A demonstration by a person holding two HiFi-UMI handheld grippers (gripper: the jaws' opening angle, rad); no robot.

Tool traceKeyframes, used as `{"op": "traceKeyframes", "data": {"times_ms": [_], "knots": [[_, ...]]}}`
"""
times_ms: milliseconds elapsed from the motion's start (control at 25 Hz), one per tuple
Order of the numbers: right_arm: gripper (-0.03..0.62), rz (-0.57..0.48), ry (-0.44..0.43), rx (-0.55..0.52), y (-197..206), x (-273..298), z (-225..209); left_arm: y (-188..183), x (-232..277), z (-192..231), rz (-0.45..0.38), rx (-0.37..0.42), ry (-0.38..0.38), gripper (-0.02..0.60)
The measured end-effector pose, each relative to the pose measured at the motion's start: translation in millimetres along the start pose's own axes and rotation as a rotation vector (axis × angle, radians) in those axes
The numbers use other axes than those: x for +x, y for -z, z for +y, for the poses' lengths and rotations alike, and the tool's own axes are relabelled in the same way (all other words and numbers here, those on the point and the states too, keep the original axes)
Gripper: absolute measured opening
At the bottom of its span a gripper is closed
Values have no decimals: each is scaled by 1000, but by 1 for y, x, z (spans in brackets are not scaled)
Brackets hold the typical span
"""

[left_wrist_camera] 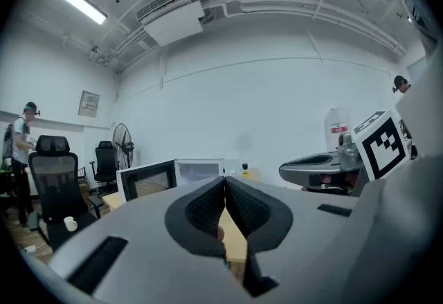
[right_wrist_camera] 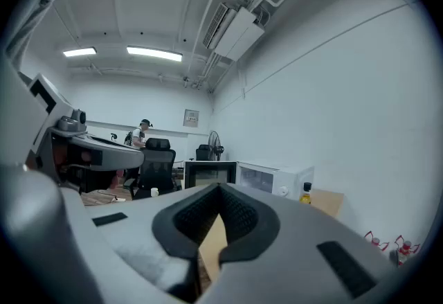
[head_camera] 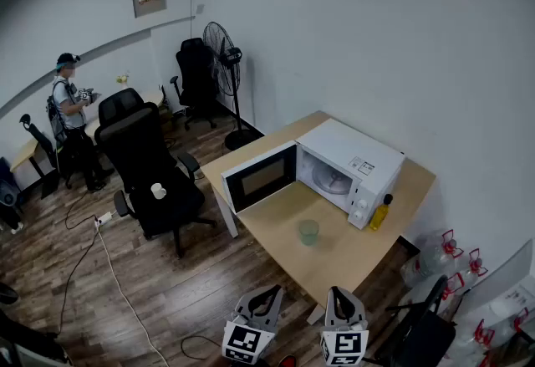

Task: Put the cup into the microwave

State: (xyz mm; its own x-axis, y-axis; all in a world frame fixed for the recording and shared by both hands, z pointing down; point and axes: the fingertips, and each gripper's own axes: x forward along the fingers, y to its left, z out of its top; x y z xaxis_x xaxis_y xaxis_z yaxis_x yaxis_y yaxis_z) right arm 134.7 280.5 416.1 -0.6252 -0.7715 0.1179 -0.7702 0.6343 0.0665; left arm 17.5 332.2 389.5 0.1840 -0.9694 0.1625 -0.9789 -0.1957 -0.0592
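Room: white walls, dark wood-plank floor [head_camera: 167, 290], a light wooden bench [head_camera: 351, 261] set against the right-hand wall. On the bench stands a white microwave [head_camera: 355, 160]; its door [head_camera: 259, 177] is swung wide open to the left and the cavity with its glass turntable is exposed. A yellow bottle [head_camera: 380, 212] stands just beside the microwave's front right corner. Off the bench: a black office chair [head_camera: 150, 165] with a white mug [head_camera: 158, 191] on its seat, a pedestal fan [head_camera: 221, 48] by the wall, a person [head_camera: 71, 110] at the far desk, and water jugs [head_camera: 435, 257] on the floor at the right.

The cup [head_camera: 309, 231], translucent green, stands upright on bare bench in front of the open cavity. Its mouth faces up and its long axis is vertical. It touches nothing else.

Your left gripper [head_camera: 269, 292] and right gripper [head_camera: 338, 292] sit side by side off the bench's near corner, well apart from the cup. On the left gripper, your fingers [left_wrist_camera: 204, 209] are pressed together with nothing between them. On the right, the fingers [right_wrist_camera: 201, 216] are likewise closed and empty.
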Motion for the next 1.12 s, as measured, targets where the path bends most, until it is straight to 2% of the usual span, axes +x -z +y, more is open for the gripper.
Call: {"op": "traceKeyframes", "data": {"times_ms": [160,640,1120], "knots": [[17,-12,7,24,-4,0,-5,0,3,-1,0,-2,-3,23],[17,0,0,10,-1,21,-14,-1,22,11,0,-16,-11,23],[17,34,38,41,6,97,-25,7,89,59,29,-18,42,23]]}}
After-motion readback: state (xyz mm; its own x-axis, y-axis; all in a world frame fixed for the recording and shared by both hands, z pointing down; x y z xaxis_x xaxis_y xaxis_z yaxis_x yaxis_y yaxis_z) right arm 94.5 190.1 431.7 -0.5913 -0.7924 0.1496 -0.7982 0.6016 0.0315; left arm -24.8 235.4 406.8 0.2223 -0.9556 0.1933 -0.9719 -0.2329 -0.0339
